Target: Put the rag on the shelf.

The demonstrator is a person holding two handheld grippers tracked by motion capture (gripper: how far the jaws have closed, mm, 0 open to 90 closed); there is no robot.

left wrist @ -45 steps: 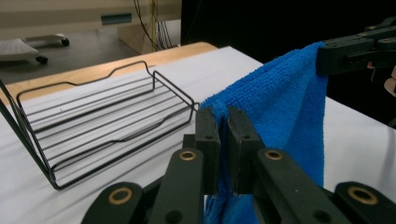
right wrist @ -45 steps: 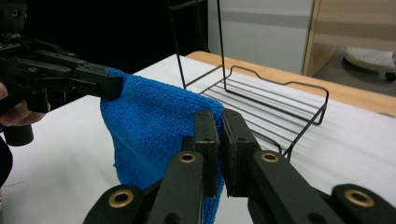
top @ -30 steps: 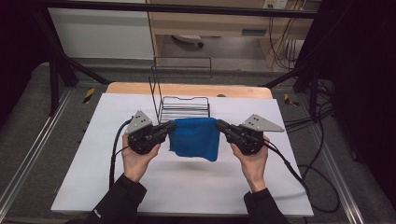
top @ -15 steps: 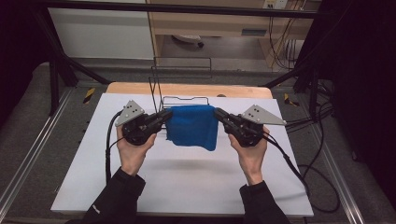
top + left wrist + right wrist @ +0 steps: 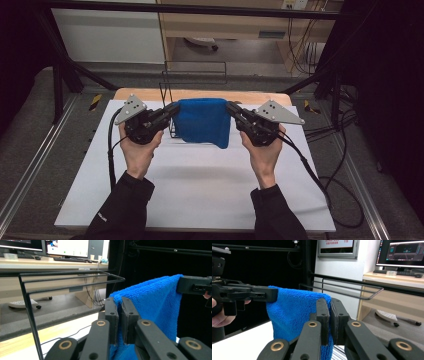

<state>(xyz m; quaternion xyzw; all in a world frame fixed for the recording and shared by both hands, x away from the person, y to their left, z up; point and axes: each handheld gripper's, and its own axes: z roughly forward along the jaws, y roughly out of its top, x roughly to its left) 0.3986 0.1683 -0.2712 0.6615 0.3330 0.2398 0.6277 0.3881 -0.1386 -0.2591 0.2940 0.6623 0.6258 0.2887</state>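
Hanging in the upper middle of the high view, the blue towel (image 5: 203, 121) is stretched between the two grippers above the white bench (image 5: 200, 185). At its left corner the left gripper (image 5: 172, 109) has its jaws clamped on the cloth; the right gripper (image 5: 233, 109) has its jaws pinched on the opposite corner. Just behind the towel stands a black wire rack (image 5: 195, 75).
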